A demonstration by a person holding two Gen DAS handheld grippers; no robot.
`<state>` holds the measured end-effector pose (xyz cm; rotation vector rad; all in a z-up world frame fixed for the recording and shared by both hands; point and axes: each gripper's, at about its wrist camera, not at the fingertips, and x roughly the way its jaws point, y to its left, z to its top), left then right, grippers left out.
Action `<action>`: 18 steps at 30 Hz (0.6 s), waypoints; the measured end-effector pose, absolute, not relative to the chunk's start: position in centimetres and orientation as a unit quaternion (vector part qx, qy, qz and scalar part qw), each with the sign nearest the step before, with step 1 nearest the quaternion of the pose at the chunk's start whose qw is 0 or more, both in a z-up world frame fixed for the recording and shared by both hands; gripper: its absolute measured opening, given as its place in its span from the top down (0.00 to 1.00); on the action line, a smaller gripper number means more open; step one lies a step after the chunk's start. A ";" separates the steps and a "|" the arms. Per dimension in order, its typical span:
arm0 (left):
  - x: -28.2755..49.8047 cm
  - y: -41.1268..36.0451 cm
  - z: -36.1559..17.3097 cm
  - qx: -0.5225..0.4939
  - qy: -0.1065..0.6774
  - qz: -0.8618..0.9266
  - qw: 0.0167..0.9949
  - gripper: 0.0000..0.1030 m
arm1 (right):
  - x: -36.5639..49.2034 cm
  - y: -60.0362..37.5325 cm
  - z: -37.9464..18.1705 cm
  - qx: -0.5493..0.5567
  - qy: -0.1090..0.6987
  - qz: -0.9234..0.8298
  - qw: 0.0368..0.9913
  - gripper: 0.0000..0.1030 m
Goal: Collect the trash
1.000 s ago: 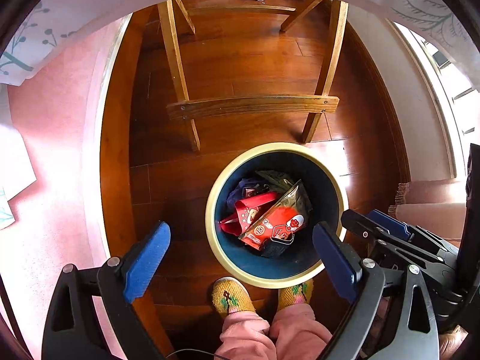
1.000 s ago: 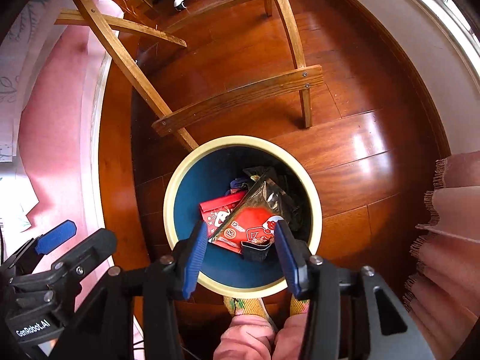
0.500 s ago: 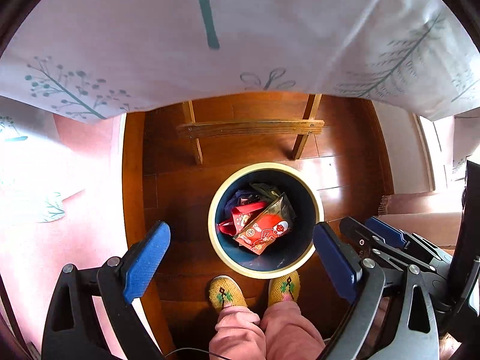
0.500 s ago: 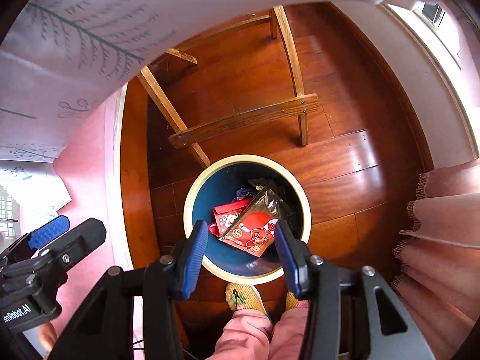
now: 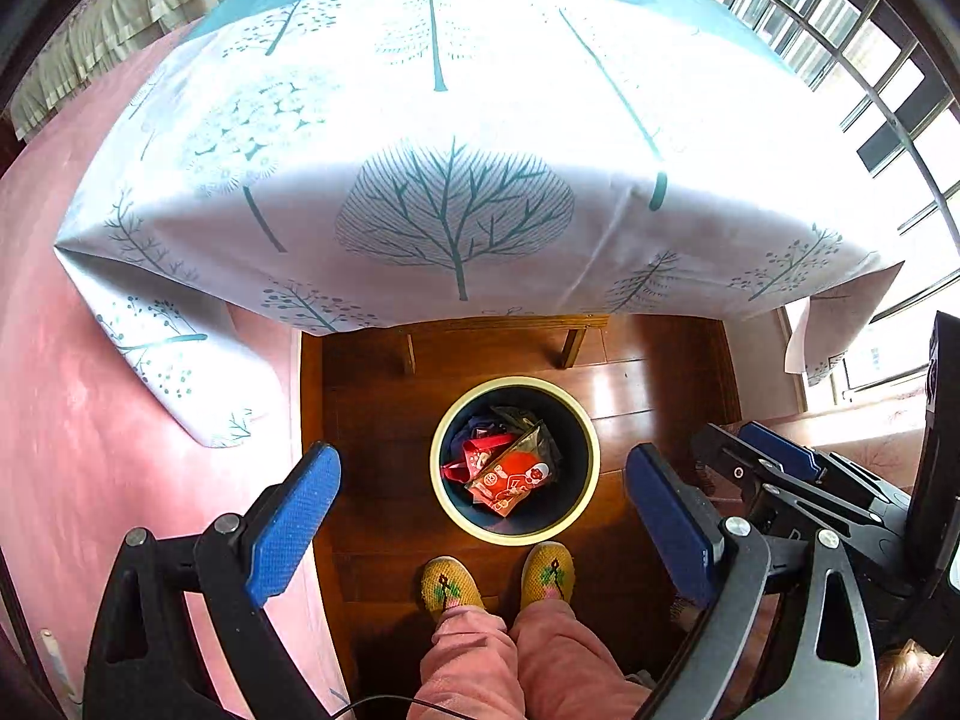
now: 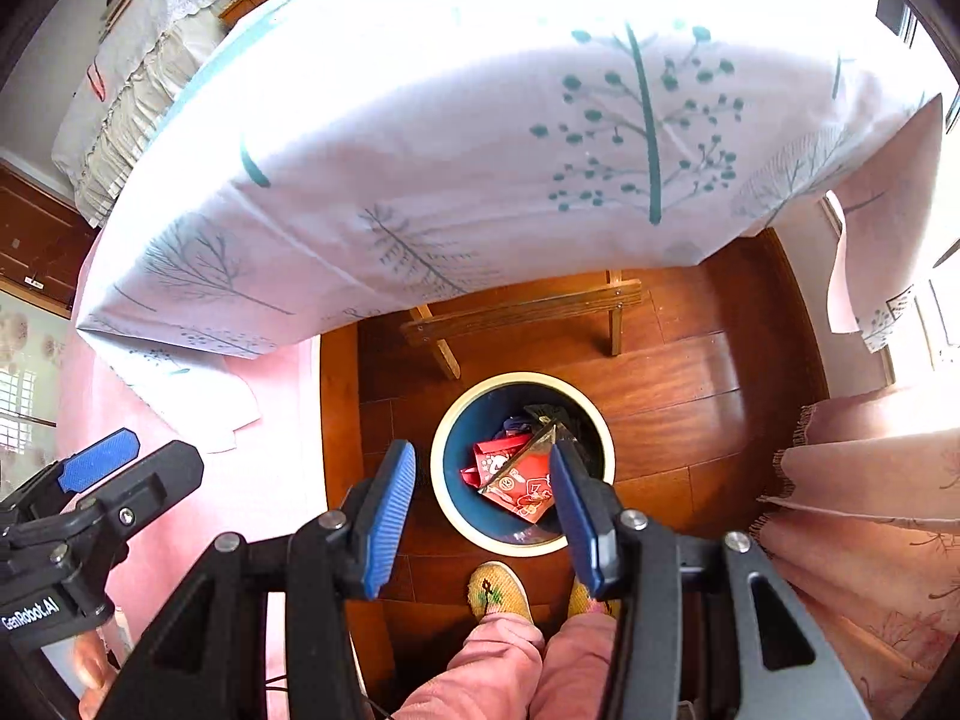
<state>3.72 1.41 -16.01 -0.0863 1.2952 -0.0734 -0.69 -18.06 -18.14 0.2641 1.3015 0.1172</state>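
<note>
Red snack wrappers (image 5: 507, 474) lie heaped in the round bin (image 5: 585, 420) on the wooden floor, just off the near edge of the cloth-covered surface (image 5: 456, 138), likely so trash drops straight in. Both tools hang empty above it: the left tool (image 5: 480, 516) spread wide, the right tool (image 6: 483, 507) about half open, touching nothing

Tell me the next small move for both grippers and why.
Probably swing both grippers forward over the tablecloth to look for more trash. The left gripper and right gripper are both open with nothing between their fingers, and the red wrappers already lie inside the bin on the floor. No trash shows on the cloth so far.
</note>
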 end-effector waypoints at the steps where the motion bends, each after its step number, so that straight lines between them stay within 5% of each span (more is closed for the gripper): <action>1: 3.6 1.5 -15.1 -0.041 0.600 -0.034 0.798 0.08 | -0.7 -18.0 -17.2 0.120 0.601 0.058 0.788 0.54; 11: 2.2 1.8 -6.2 -0.045 0.569 -0.037 0.821 0.08 | -1.4 -17.2 -7.9 0.089 0.562 0.093 0.817 0.53; 14: 1.8 1.7 -3.6 -0.045 0.553 -0.038 0.831 0.08 | -1.5 -17.1 -5.0 0.085 0.550 0.103 0.825 0.39; 18: 1.2 1.4 0.1 -0.039 0.522 -0.043 0.851 0.08 | -1.5 -17.0 -0.8 0.088 0.520 0.113 0.842 0.39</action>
